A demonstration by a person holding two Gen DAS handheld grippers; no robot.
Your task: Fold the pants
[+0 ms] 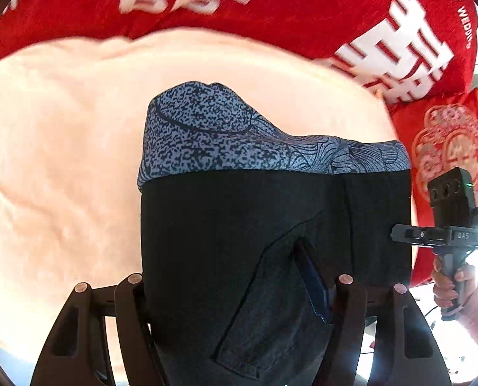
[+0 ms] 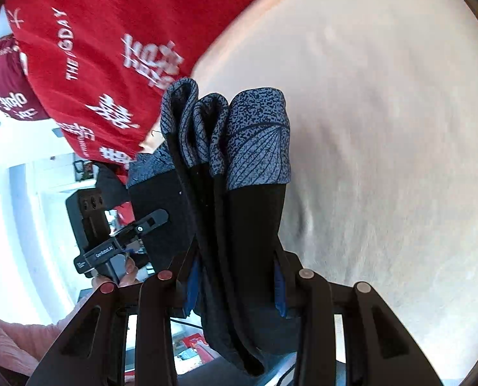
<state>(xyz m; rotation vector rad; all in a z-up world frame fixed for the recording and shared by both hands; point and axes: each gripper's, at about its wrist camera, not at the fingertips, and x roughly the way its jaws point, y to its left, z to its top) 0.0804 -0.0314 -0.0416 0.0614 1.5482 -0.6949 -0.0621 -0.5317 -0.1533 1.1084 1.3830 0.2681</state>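
Both grippers, left gripper (image 1: pixel 239 289) and right gripper (image 2: pixel 235 283), pinch the pants (image 1: pixel 271 225), which hang lengthwise, patterned cuffs farthest away (bed (image 1: pixel 62 160) beyond).

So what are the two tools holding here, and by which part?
Both tools hold the pants. The left tool grips the black fabric at one edge, the right tool the other edge. The patterned blue cuffs hang free over the pale bedding.
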